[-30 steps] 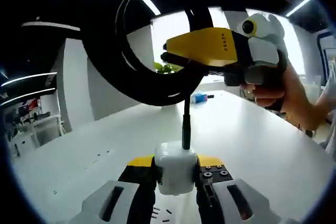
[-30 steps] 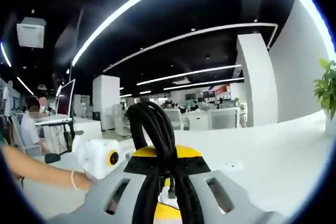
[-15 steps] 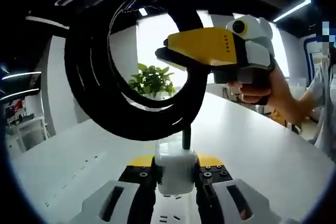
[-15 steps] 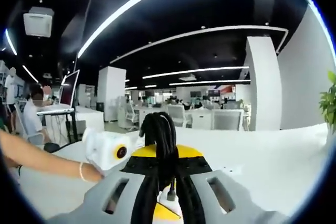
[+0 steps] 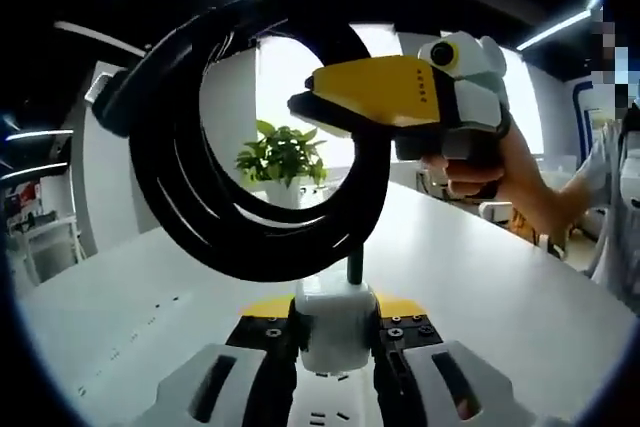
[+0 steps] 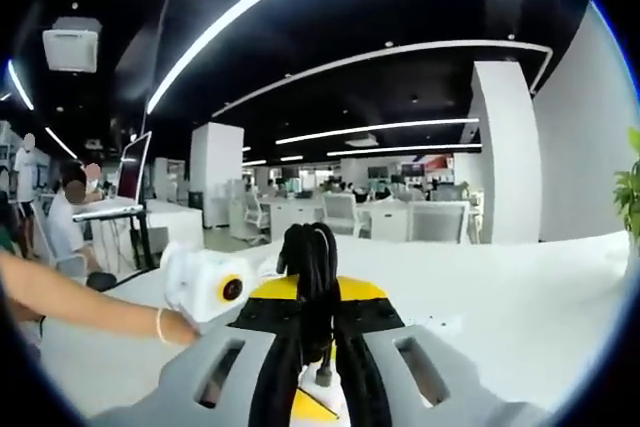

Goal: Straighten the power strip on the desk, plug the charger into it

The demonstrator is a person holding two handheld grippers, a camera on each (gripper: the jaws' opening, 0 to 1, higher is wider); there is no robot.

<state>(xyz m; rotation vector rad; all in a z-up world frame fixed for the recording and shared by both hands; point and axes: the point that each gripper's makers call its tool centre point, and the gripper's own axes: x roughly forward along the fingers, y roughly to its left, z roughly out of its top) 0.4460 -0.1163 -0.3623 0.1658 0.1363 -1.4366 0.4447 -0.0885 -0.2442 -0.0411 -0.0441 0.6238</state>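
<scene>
Holding the charger (image 5: 336,325) clamped in the left tongs (image 5: 336,339), low centre of the left gripper view, its stiff black lead rising straight up into the coiled cable (image 5: 215,197) that fills the middle and upper left. We've got the right tongs (image 5: 318,109) closed on that coil at upper centre, yellow jaws pinching the bundle, a hand (image 5: 478,169) on the grip at right. In the right gripper view the same black strands (image 6: 312,277) run up between the right tongs' own jaws, centre bottom, with the left gripper's white body (image 6: 205,285) at lower left. Power strip (image 5: 322,409): white socket slots just show at the bottom edge of the left gripper view, directly under the charger, on the white surface (image 5: 470,297). We can't tell whether it already lies straight. For the plug-in we'd keep the coil lifted clear so its weight doesn't twist the charger, line up the prongs squarely over the slots (prongs are hidden from us, so go by the charger body's edges), then press straight down without rocking. The strip may slide on the smooth top, so expect to brace it. Small dark characters on the side of the yellow jaw, too small to read; no brand visible on the charger.
</scene>
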